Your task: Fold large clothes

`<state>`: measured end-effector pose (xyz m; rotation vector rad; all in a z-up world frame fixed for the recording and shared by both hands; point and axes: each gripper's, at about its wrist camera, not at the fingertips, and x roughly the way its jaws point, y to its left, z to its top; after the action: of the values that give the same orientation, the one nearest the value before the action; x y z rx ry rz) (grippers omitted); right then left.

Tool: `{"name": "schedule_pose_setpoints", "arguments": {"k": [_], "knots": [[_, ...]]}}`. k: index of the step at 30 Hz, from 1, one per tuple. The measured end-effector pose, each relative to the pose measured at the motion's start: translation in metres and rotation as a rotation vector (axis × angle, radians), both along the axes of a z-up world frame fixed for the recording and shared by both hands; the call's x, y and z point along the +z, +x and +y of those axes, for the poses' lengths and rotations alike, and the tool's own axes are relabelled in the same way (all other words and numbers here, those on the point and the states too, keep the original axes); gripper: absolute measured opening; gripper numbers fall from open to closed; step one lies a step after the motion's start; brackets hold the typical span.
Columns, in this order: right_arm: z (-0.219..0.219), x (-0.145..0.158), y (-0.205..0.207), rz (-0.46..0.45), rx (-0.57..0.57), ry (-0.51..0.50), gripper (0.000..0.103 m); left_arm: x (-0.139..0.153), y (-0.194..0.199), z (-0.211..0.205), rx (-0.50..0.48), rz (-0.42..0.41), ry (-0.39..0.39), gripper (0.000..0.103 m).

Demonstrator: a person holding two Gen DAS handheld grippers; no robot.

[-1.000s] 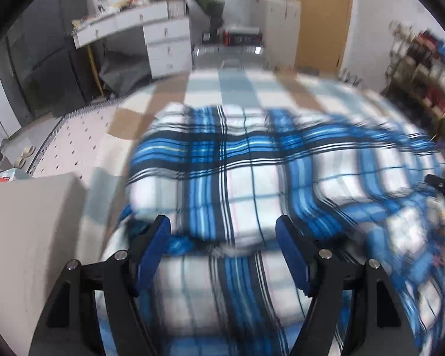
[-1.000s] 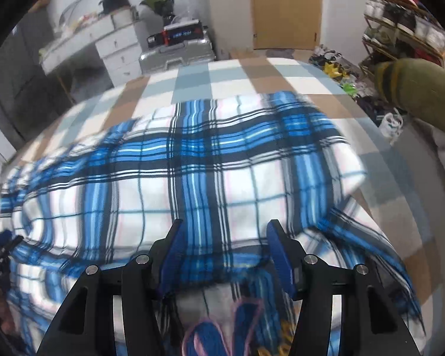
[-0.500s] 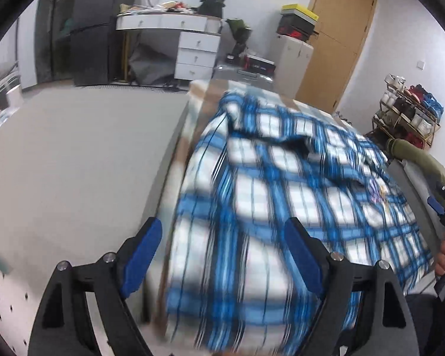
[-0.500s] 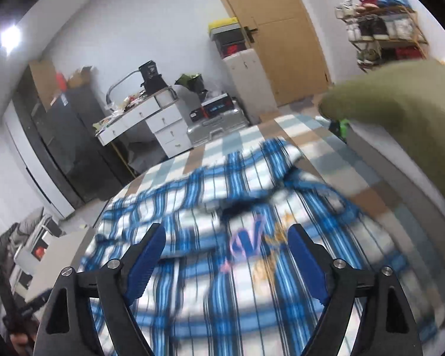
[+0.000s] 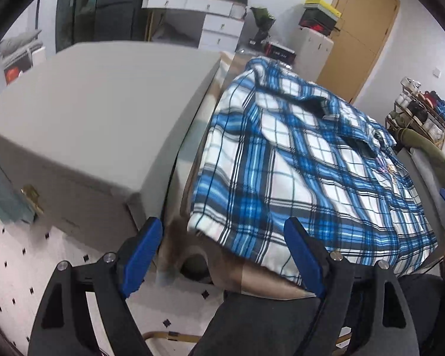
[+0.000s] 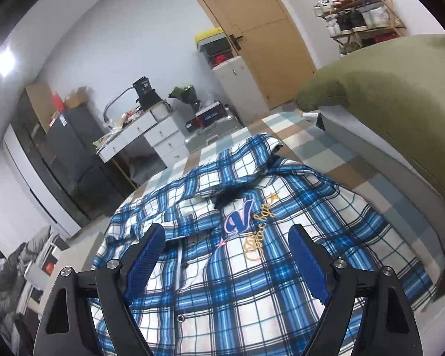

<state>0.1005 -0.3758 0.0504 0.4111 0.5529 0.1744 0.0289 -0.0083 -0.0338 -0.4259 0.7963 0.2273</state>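
Blue-and-white plaid: the shirt [image 6: 252, 267] lies spread on the checked bed cover [image 6: 335, 160], front up, an embroidered "V" [image 6: 237, 219] with gold script on the chest.
Shirt edge: in the left wrist view the shirt [image 5: 305, 172] reaches the near corner of the bed, its hem hanging over.
Left gripper [image 5: 222, 252]: jaws wide apart, empty, off the shirt's corner — floor tiles [image 5: 12, 255] below.
Right gripper [image 6: 225, 267]: jaws wide apart, holding nothing, above the shirt's lower front.
Beside the bed: a grey box [image 5: 98, 112] to the left, an olive cushion [image 6: 394, 95] to the right.
Background: white drawers [image 6: 151, 136], wooden door [image 6: 252, 29], shoe rack [image 6: 359, 17].
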Motion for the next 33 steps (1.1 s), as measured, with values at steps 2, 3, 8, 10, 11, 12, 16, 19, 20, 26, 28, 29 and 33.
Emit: {"name": "schedule_pose_setpoints", "arguments": {"k": [2,3,8,10,11,12,16,19,20,26,28,29,33], "knots": [[0.0,0.0,-0.001,0.001,0.005,0.001,0.086,-0.004,0.003,0.001,-0.008,-0.014,-0.028,0.08],[0.0,-0.001,-0.001,0.003,0.007,0.001,0.086,-0.005,0.003,0.001,-0.007,-0.023,-0.041,0.078],[0.001,-0.002,0.0,0.01,0.007,-0.009,0.086,0.001,0.002,-0.015,-0.049,-0.063,0.049,0.031],[0.001,-0.002,0.0,0.012,0.005,-0.011,0.086,0.005,0.003,-0.026,-0.101,-0.074,0.113,0.022],[0.001,-0.003,0.0,0.012,0.005,-0.01,0.086,0.006,0.002,-0.027,-0.113,-0.079,0.123,0.022],[0.001,-0.003,0.0,0.013,0.006,-0.011,0.086,0.007,0.003,-0.029,-0.122,-0.087,0.128,0.022],[0.002,-0.003,0.0,0.012,-0.001,-0.025,0.086,0.001,0.009,-0.022,-0.099,-0.066,0.097,0.023],[-0.002,-0.001,-0.002,0.004,-0.02,-0.028,0.086,-0.005,0.01,-0.018,-0.058,-0.039,0.096,0.023],[-0.004,0.0,-0.003,0.0,-0.024,-0.019,0.086,-0.006,0.011,-0.015,-0.032,-0.036,0.096,0.023],[-0.032,0.027,-0.029,-0.047,-0.06,-0.027,0.086,-0.006,0.014,-0.015,0.01,-0.062,0.125,0.024],[-0.044,0.04,-0.046,-0.073,-0.09,-0.084,0.086,-0.006,0.016,-0.018,0.007,-0.072,0.152,0.006],[-0.049,0.044,-0.051,-0.071,-0.104,-0.111,0.086,-0.006,0.018,-0.019,0.006,-0.073,0.158,0.001],[-0.077,0.049,-0.065,-0.037,-0.177,-0.188,0.086,0.002,0.014,-0.014,0.009,-0.122,0.143,0.001]]}}
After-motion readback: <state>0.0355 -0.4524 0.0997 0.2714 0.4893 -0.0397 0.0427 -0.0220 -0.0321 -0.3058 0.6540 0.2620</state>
